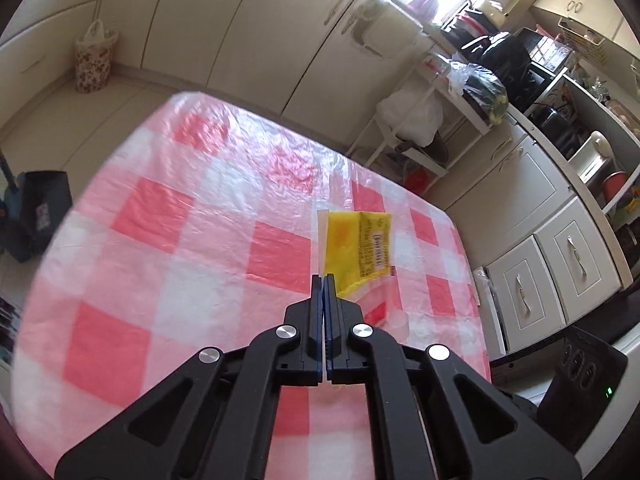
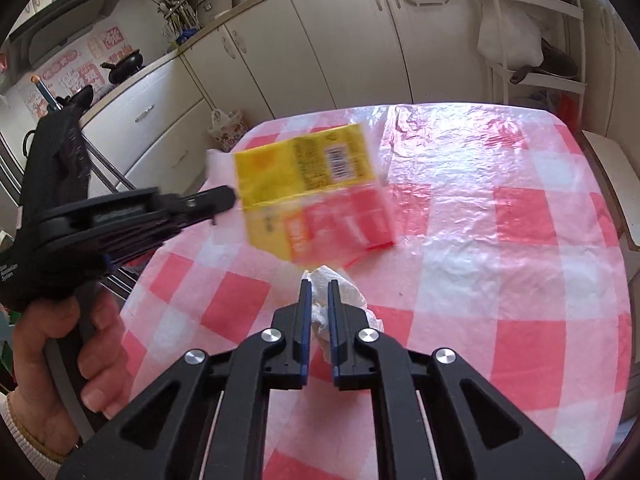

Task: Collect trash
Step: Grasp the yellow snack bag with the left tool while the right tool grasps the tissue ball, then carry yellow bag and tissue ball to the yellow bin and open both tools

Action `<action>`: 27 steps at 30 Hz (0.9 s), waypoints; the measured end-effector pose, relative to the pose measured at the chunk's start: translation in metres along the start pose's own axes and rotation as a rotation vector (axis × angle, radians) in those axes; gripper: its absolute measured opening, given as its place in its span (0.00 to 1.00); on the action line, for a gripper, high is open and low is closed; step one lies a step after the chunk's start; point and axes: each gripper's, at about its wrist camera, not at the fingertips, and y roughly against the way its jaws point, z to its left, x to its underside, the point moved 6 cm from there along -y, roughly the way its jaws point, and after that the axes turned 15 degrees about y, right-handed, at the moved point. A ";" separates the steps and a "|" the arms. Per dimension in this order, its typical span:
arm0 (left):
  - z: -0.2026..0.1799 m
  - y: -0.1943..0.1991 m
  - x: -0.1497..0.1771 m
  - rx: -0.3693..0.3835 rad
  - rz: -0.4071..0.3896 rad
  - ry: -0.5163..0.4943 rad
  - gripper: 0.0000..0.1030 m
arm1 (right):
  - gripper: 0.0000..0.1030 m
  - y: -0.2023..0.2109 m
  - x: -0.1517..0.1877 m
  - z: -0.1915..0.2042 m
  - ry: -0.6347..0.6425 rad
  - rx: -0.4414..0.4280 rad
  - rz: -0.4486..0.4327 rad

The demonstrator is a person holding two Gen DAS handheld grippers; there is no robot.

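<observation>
LEFT WRIST VIEW
Left gripper (image 1: 322, 280): jaws fully together, clamped on the near left corner of the yellow packet (image 1: 356, 246).
Yellow packet position: lifted above the counter (image 1: 160, 216), just beyond the gripper tips, right of centre.
Yellow packet orientation: long axis runs from the gripper away toward the far side; a printed label strip lies along its right edge; a white edge stands along its left side.
Counter: covered by a red-and-white checked plastic sheet, crinkled and glossy.
Surroundings: cream cabinets (image 1: 256, 32) along the far wall; a flowered bin (image 1: 93, 58) with a white liner on the floor at far left; a white rack (image 1: 424, 120) holding a white bag at far right; a dark bag (image 1: 36, 212) on the floor at left.
Obstruction: nothing between gripper and packet; the gripper body hides the near counter edge.

RIGHT WRIST VIEW
Right gripper (image 2: 320, 286): jaws closed on a crumpled white tissue (image 2: 340, 300), which bulges out to the right of the fingers.
Tissue position: at the gripper tips, over the near centre of the counter (image 2: 520, 216).
Left gripper (image 2: 228, 198): enters from the left, held by a hand (image 2: 60, 344); its tip grips the left edge of the yellow packet (image 2: 308, 184).
Yellow packet orientation: motion-blurred, long axis left to right, barcode face toward the camera, yellow upper part, red lower part.
Surroundings: flowered bin (image 2: 226, 130) on the floor beyond the counter; a black pan (image 2: 126, 67) on the stove at far left.
</observation>
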 end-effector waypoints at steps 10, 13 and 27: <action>0.000 0.084 -0.004 0.049 -0.083 -0.013 0.01 | 0.08 0.053 0.020 -0.015 -0.196 -0.102 -0.136; -0.006 0.100 -0.001 0.073 -0.090 -0.022 0.01 | 0.08 0.073 0.026 -0.012 -0.223 -0.135 -0.187; -0.127 0.135 0.105 0.272 0.060 -0.197 0.01 | 0.08 0.227 0.083 -0.040 -0.291 -0.068 -0.437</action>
